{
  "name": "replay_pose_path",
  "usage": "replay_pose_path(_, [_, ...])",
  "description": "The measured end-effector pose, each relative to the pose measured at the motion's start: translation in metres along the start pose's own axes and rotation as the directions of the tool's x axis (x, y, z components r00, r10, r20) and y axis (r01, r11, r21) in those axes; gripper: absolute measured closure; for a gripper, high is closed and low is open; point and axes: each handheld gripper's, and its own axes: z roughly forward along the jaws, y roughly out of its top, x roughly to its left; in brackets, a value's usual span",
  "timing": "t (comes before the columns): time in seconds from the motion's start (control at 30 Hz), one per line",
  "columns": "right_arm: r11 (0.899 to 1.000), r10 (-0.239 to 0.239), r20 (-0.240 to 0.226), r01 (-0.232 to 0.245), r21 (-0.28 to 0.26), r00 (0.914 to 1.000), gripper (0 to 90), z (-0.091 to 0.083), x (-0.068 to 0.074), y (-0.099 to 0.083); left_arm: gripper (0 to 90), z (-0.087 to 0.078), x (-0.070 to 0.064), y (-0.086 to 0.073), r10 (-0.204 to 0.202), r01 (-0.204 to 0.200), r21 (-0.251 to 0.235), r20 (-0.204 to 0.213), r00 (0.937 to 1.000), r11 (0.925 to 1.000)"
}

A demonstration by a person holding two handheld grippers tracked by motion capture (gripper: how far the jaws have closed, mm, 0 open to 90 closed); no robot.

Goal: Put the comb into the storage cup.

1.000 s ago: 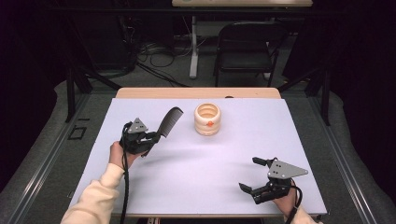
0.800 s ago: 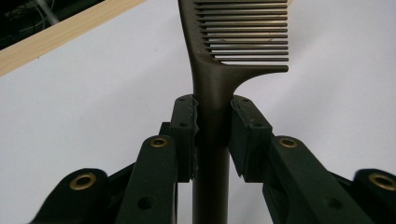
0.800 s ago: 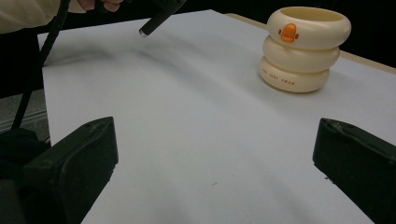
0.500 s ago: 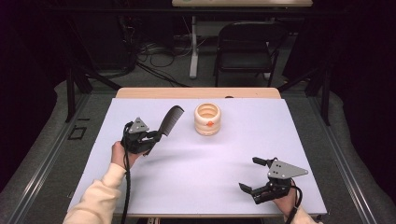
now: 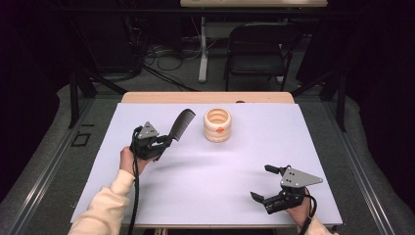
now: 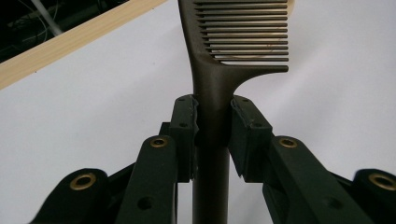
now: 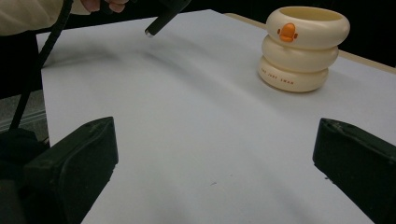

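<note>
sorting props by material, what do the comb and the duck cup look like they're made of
Comb: probably hard moulded plastic, dark brown, semi-matte; the teeth are thin and even, and a soft sheen runs along the handle.

Duck cup: cream, smooth and slightly glossy, three stacked rings with an orange bill; it looks like plastic, though glazed ceramic cannot be ruled out.

Item count, table:
1 comb (image 5: 182, 123); 1 cream ringed cup (image 5: 218, 125); 2 grippers – left gripper (image 5: 164, 142), right gripper (image 5: 263, 183); 1 table (image 5: 210, 186); 1 chair (image 5: 257, 49) behind
</note>
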Motion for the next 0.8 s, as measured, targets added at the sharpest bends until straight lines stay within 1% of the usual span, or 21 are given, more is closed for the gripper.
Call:
replay_pose_path(0.2, [1.0,-0.001,0.001,0.001,0.0,1.0,0.0,0.0,-0.001,0.0,72.3,0.001,0.001,0.004,-0.003,0.003,-0.013,-0.004,1.0,0.9999])
replay_pose_path(0.8, [1.0,0.005,-0.001,-0.005,0.008,1.0,0.0,0.0,-0.001,0.0,72.2,0.006,0.002,0.012,-0.005,0.004,-0.03,-0.011,0.9999,0.9995])
